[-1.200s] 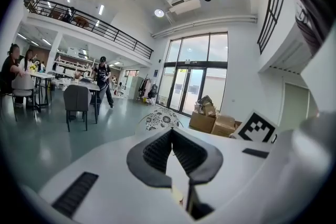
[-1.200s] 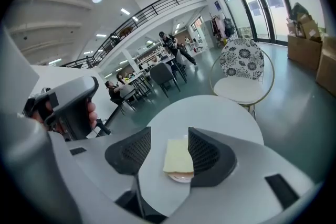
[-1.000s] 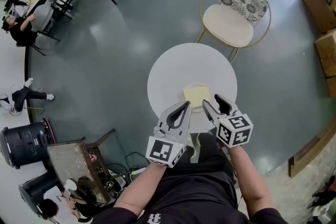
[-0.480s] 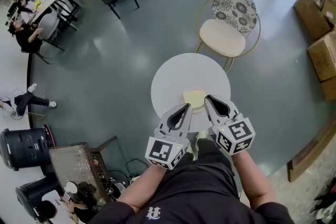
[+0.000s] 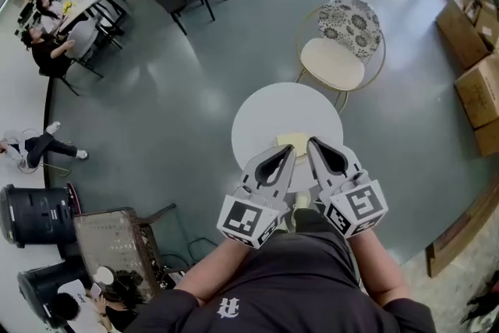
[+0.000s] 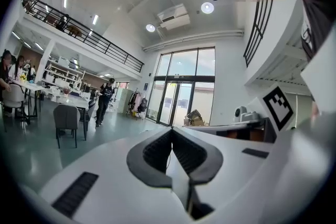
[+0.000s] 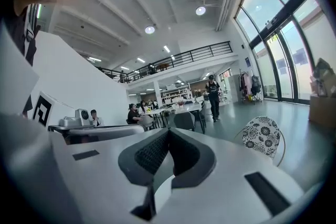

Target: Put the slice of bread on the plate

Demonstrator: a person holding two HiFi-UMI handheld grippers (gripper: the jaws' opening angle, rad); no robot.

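Both pairs of fingers are closed tip to tip and hold nothing. The left gripper (image 6: 171, 131) shows its ribbed fingers (image 6: 155, 152) meeting, as does the right gripper (image 7: 168, 131). Their own views look level across the hall. The right one catches only the floral chair (image 7: 265, 136), and neither shows the worktop. Only the head view shows the slice of bread (image 5: 292, 142), lying flat on the round white worktop (image 5: 269, 113), just beyond and between the two sets of fingertips.

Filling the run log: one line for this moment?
left gripper: shut, empty | right gripper: shut, empty | pale yellow square bread slice: on round white table, not gripped
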